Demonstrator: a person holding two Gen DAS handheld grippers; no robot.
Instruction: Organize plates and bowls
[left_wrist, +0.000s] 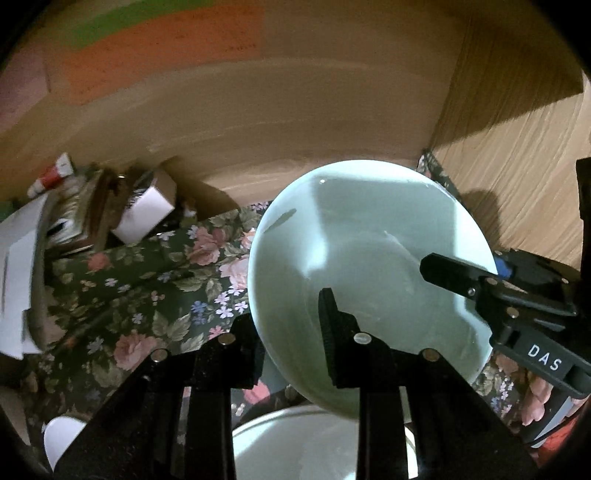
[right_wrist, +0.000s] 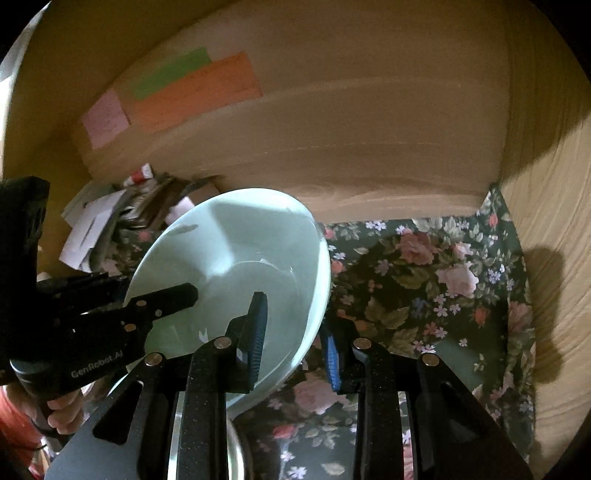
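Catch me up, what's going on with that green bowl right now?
A person is holding the pale green bowl with both claws at once. The left claw is clamped on the rim nearest its camera, and the right claw grips the opposite rim. The bowl is tilted and off the floral cloth, inside a wooden-walled nook. Another pale dish sits just below it. A cluttered pile of papers and boxes lies off to the side.

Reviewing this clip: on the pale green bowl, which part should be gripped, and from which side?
Grip the pale green bowl at its thin rim, one pad inside and one outside, from opposite sides. The wall flares too wide for the jaws to span. Both the left gripper and right gripper pinch it this way.
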